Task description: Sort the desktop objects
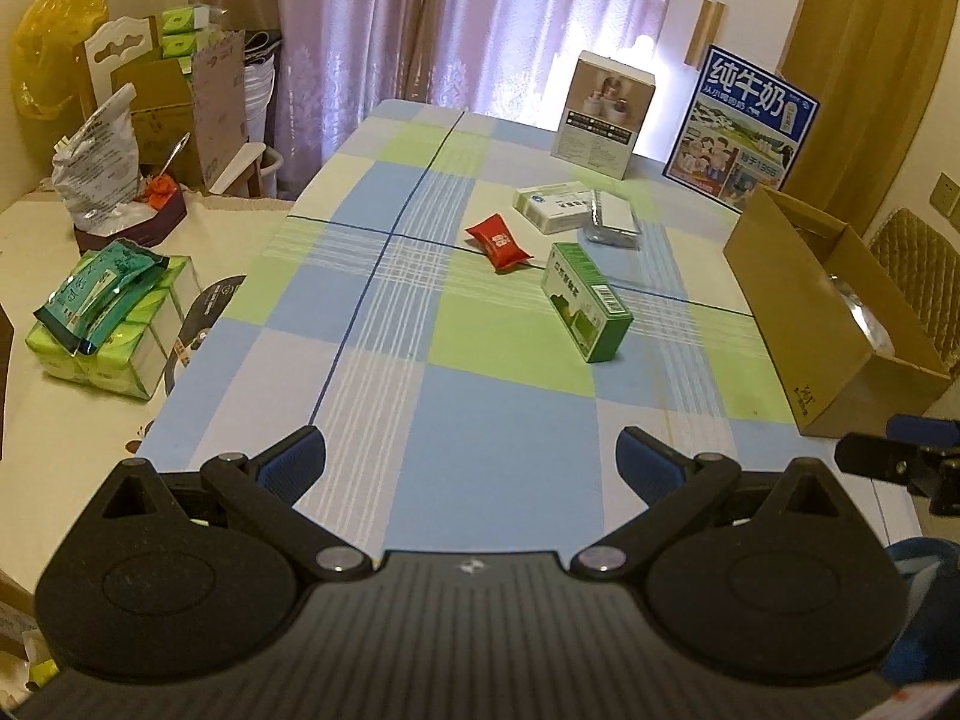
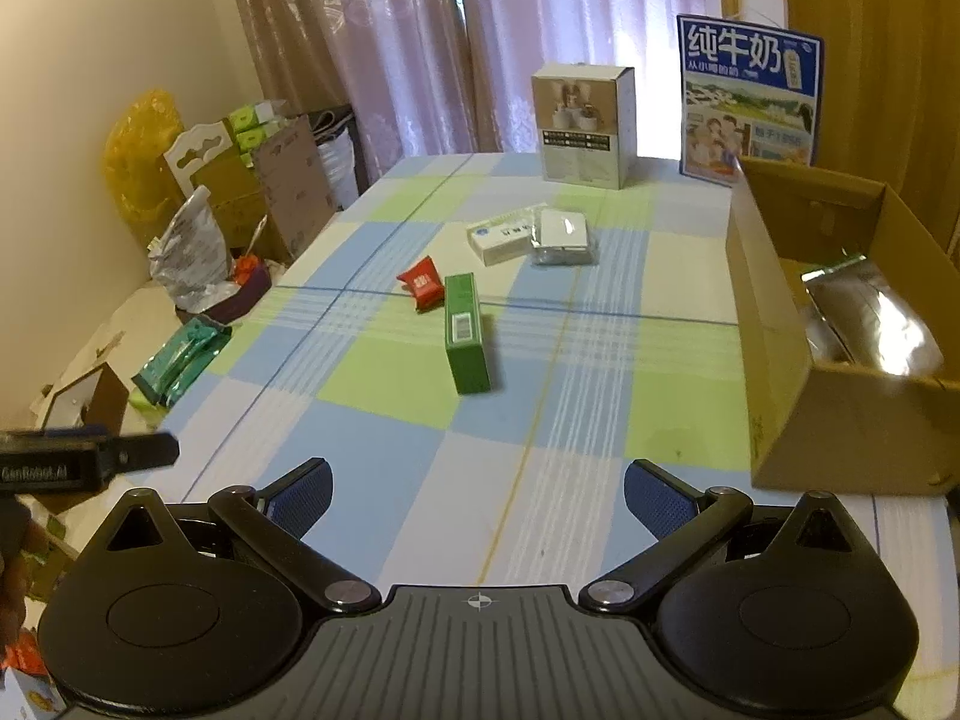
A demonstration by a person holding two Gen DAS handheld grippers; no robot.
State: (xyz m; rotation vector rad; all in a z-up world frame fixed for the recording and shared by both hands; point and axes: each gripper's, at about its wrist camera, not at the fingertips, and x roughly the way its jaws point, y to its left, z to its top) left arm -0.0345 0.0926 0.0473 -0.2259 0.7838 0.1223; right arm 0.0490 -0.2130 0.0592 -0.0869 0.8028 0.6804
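I have both grippers low over the near end of the desk (image 1: 492,420), which wears a blue, green and white checked cloth. The left gripper (image 1: 471,462) has its jaws spread wide with nothing between them, and the right gripper (image 2: 478,495) is the same: jaws apart, only bare cloth in the gap.

The things to sort lie grouped towards the middle of the desk, well ahead of both grippers. Nearest me is a green box (image 1: 585,300), lying flat with a barcode on its upper face. Just beyond it, to its left, lies a small red packet (image 1: 498,242); from the right view the two look close to touching, though I cannot be sure. Farther back is a flat white box (image 1: 549,204), with a silvery wrapped pack (image 1: 612,219) right against it.

An open cardboard box (image 2: 780,348) stands at the right edge of the desk with a shiny foil bag (image 2: 870,324) inside. At the far end stand an upright white carton (image 2: 585,123) and a blue milk carton (image 2: 750,96).
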